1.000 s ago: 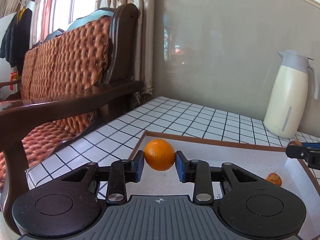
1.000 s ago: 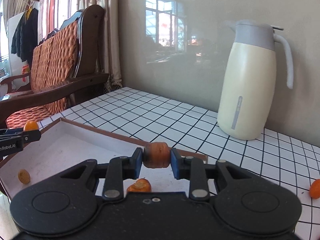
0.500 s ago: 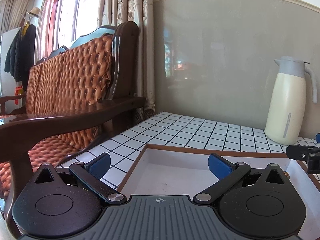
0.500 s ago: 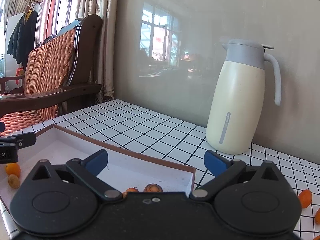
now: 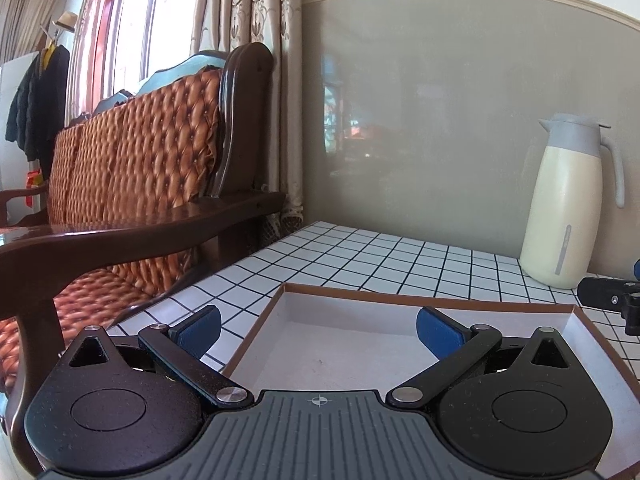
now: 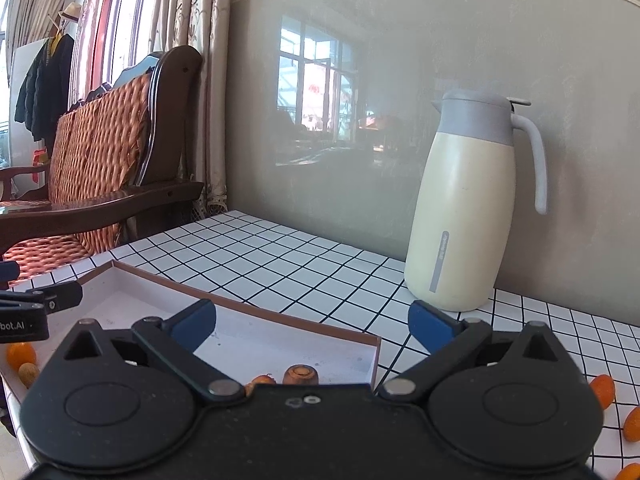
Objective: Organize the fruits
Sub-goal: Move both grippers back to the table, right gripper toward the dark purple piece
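White lettering "bot.AI" is read, cut off at the frame's left edge, on the left gripper (image 6: 28,312); the thermos (image 6: 466,208) strip's print stays illegible.

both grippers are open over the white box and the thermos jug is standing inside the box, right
Not quite. The left gripper and right gripper are both open over the white box, but the thermos jug is not inside it. The right wrist view shows it standing upright on the tiled table, beyond the box's far corner, near the wall.
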### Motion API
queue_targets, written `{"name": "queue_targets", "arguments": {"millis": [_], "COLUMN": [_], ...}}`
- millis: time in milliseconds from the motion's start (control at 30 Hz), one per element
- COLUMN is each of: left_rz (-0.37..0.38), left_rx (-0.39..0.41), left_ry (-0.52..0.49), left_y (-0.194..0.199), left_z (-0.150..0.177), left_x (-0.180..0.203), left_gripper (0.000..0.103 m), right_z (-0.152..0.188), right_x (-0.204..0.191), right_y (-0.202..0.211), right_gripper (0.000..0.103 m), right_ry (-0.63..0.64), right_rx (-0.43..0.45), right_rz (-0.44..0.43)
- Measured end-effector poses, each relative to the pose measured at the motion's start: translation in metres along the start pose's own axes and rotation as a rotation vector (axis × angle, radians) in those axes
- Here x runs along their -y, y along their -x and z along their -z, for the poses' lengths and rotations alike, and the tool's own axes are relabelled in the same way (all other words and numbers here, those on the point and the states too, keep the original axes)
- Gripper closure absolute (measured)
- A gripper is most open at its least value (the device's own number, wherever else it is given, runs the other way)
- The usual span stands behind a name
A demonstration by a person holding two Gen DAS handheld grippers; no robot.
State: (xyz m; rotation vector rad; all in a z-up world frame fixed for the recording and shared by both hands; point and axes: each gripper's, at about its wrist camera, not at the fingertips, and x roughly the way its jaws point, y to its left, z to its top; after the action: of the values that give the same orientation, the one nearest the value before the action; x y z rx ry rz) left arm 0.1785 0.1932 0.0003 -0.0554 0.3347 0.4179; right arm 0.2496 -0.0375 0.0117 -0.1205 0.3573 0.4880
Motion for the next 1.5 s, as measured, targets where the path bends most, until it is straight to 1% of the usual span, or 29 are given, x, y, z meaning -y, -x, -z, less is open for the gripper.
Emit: {"name": "queue_targets", "arguments": {"millis": [133, 300, 500, 667, 867, 967, 1133, 1267, 1433, 1500], "left_rz": [-0.007, -0.026, -0.002, 0.028, 0.032, 0.031, 0.063, 0.093, 0.141, 0.159], "left_rx": [0.021, 0.051, 0.074, 0.072, 0.085, 0.079, 0.103, 0.111, 0.118, 0.114], "left_ry": [-0.014, -0.037, -0.051, -0.067, -0.08, -0.075, -0.069, -0.09, -0.108, -0.117], "left_y": [0.01, 0.023, 0.04, 0.059, 0.08, 0.087, 0.107, 0.119, 0.127, 0.128], "left_z": [0.003, 0.003, 0.004, 0.01, 0.018, 0.02, 0.024, 0.029, 0.032, 0.033], "left_x": [0.003, 0.011, 0.022, 0.027, 0.027, 0.027, 0.03, 0.038, 0.054, 0.062], "left_gripper": [0.0, 0.0, 0.0, 0.0, 0.0, 0.0, 0.0, 0.0, 0.0, 0.0], "right_z": [0.003, 0.004, 0.006, 0.009, 0.015, 0.019, 0.029, 0.039, 0.049, 0.055], "right_x": [-0.002, -0.004, 0.0, 0.004, 0.012, 0.015, 0.018, 0.02, 0.028, 0.036], "right_y": [0.01, 0.022, 0.043, 0.059, 0.081, 0.093, 0.114, 0.129, 0.145, 0.15], "right_gripper": [0.006, 0.006, 0.006, 0.006, 0.006, 0.006, 0.006, 0.006, 0.006, 0.006], "right_ry": [0.012, 0.02, 0.012, 0.002, -0.021, -0.024, -0.025, -0.003, 0.028, 0.033], "right_rx": [0.009, 0.023, 0.058, 0.067, 0.071, 0.073, 0.064, 0.046, 0.037, 0.021], "right_rz": [-0.012, 0.003, 0.002, 0.011, 0.024, 0.033, 0.041, 0.054, 0.092, 0.112]}}
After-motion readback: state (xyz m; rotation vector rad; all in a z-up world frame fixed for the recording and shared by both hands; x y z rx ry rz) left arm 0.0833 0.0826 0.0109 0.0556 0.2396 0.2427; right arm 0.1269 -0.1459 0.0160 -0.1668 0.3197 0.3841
